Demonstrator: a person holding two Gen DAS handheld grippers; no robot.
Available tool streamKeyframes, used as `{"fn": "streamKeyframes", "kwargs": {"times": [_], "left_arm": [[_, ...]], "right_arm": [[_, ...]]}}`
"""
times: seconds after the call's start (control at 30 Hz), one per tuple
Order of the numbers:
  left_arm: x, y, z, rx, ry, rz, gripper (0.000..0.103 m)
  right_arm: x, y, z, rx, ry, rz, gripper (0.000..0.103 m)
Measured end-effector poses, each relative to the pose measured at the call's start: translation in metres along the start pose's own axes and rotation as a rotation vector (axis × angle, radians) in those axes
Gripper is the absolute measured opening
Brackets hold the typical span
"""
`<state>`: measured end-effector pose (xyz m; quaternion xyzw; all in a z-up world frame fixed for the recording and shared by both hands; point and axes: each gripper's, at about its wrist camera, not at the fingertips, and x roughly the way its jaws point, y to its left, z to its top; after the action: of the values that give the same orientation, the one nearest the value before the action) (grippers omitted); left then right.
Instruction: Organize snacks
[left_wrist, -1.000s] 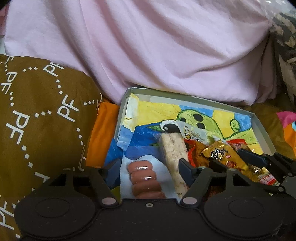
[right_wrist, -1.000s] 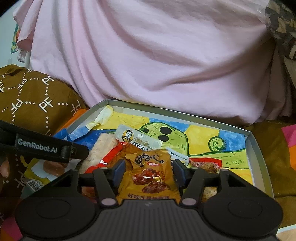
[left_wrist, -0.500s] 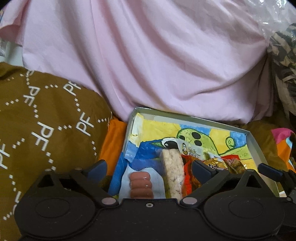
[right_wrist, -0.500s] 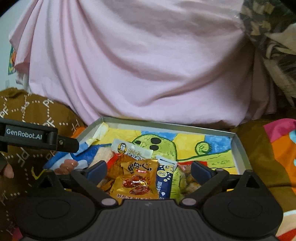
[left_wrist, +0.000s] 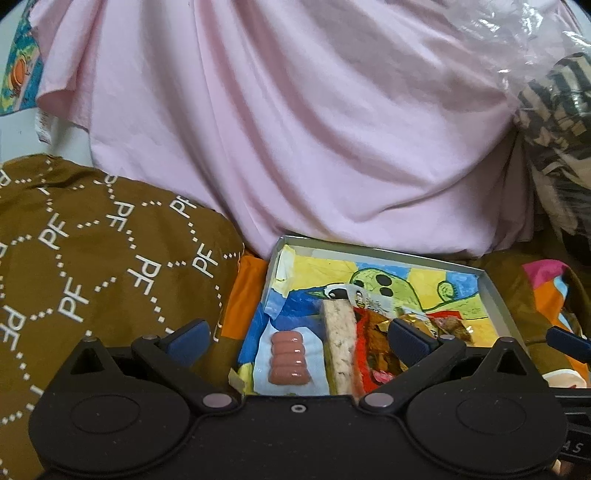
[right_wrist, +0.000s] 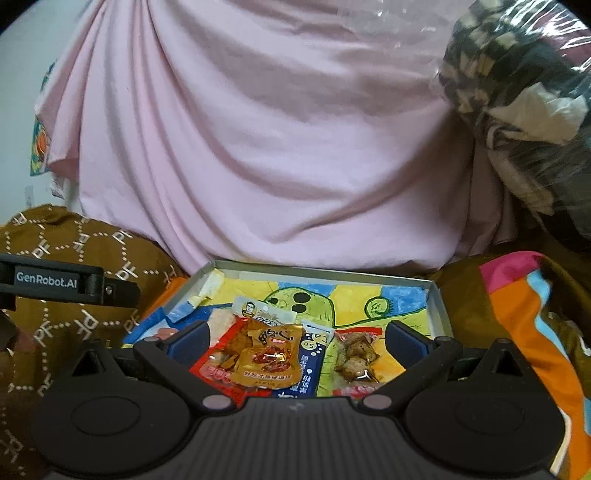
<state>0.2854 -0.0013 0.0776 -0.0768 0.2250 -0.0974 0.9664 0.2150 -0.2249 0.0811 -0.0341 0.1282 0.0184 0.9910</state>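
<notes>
Snacks lay gathered in a shallow grey cardboard tray (left_wrist: 491, 291) lined with a bright painted sheet of a green creature on yellow and blue. Against the tray's left wall sat a clear pack of small pink sausages (left_wrist: 289, 357); just right of it lay a long pale speckled rice-cracker bar (left_wrist: 341, 347). Toward the tray's middle, a gold foil packet printed with reddish meat (right_wrist: 267, 360) rested on a red-edged pouch, with a narrow blue-and-white sachet (right_wrist: 308, 365) just beside it. Nearer the right wall lay a clear pack of brown lumpy pieces (right_wrist: 354, 356). A white strip packet bearing a small portrait (right_wrist: 264, 314) sat just behind the gold one.

Left gripper (left_wrist: 297, 338) hung over the tray's near left corner, blue-padded jaws spread wide, nothing between them. Right gripper (right_wrist: 297, 338) hung over the near edge toward the middle, jaws likewise wide, pressing on nothing; the packets showed between them but lay below on the tray floor.

Judgement: both tools looked clear of the load, so the step in hand seemed to be choosing the next piece. Done well, each gripper would take one packet by a flat sealed edge, not the bulging middle. The foil would likely slip, and the overlapped pouch beneath could drag along. The soft bedding under the tray might let it tip if pressed.
</notes>
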Motion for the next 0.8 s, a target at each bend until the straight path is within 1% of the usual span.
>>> {"fn": "streamKeyframes", "kwargs": {"times": [0.13,0.27,0.4,0.67,0.8], "left_arm": [[-0.021,-0.007,-0.003,0.006,-0.017,0.012,0.102],[-0.04,-0.013,-0.009,0.003,-0.033,0.025,0.102],[-0.058,-0.018,-0.016,0.015,-0.045,0.036,0.102],[-0.095,-0.024,-0.032,0.011,-0.074,0.068,0.102],[-0.111,-0.027,-0.044,0.04,-0.081,0.099,0.102]], "right_arm": [[-0.022,-0.002,0.001,-0.011,-0.024,0.001,0.103],[-0.045,-0.003,0.001,-0.021,-0.07,-0.021,0.103],[-0.065,-0.004,-0.001,-0.025,-0.095,-0.026,0.103],[-0.106,-0.005,-0.009,-0.002,-0.11,-0.036,0.103],[-0.126,-0.005,-0.018,0.019,-0.117,-0.058,0.103]]}}
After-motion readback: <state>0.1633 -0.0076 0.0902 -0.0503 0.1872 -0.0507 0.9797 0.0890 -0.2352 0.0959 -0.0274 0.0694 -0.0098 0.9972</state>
